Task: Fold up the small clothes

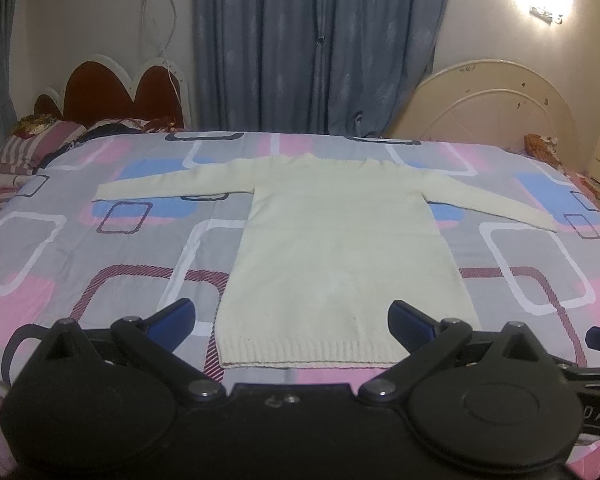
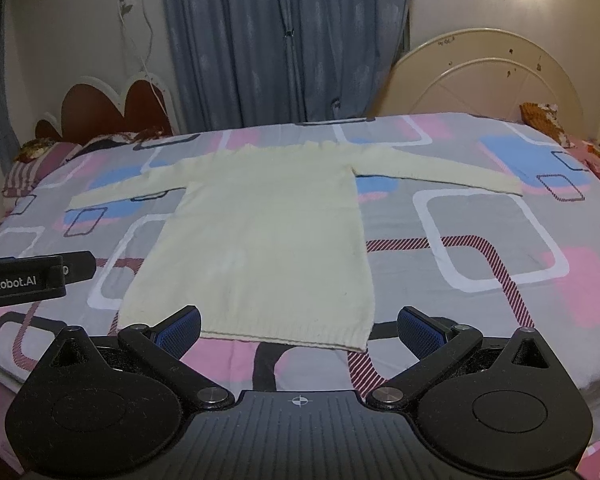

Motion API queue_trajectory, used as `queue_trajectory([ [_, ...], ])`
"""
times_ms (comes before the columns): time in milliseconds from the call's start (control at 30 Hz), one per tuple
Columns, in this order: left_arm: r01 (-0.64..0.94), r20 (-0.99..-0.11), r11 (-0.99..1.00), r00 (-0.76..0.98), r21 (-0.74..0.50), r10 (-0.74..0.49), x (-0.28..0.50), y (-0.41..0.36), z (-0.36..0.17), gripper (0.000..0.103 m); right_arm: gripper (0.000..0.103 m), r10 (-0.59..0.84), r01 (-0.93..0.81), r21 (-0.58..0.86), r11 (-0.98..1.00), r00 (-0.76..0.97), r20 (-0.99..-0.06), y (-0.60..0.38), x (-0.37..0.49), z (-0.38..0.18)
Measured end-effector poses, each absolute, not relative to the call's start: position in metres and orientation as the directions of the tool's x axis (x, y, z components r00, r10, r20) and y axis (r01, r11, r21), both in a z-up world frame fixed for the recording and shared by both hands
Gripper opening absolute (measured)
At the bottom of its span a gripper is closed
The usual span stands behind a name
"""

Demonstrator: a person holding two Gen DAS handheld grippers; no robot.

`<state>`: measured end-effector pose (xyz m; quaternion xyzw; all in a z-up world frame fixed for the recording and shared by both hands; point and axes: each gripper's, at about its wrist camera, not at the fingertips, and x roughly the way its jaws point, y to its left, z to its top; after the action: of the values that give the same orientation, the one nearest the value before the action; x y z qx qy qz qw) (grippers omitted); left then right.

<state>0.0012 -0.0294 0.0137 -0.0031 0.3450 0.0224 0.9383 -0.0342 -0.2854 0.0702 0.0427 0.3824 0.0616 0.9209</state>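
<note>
Bedroom w/ blue curtains; patterned pink-grey bedspread [image 1: 112, 240] holds cream knit long-sleeved sweater [image 1: 340, 248], flat, sleeves spread. Left gripper [image 1: 292, 320] & right gripper [image 2: 299, 326] both agape, empty, near hem. Folding not begun; next prob. pinch a sleeve, fold inward.

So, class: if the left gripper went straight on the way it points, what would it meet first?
Probably the sweater: the open left gripper points over its ribbed hem, with nothing between them. How high it hovers above the bed is unclear.

Sweater [image 1: 340, 240] flat on bed [image 1: 100, 248]; curtain [image 1: 320, 40] behind.
</note>
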Motion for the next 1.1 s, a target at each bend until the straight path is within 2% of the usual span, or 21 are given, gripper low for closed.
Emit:
queue_trajectory([
  [467,-0.023,-0.678,1.0,0.734,0.011,0.025,0.069,-0.017,-0.006,0.103,0.103,0.111,-0.041,0.112,0.993,0.663,-0.74,-0.282,0.031,0.041],
  [1100,0.027,-0.707,0.999,0.707,-0.026,-0.037,0.214,0.009,-0.044,0.102,0.103,0.003,0.057,0.049,0.997,0.618,-0.786,-0.27,0.172,-0.005],
])
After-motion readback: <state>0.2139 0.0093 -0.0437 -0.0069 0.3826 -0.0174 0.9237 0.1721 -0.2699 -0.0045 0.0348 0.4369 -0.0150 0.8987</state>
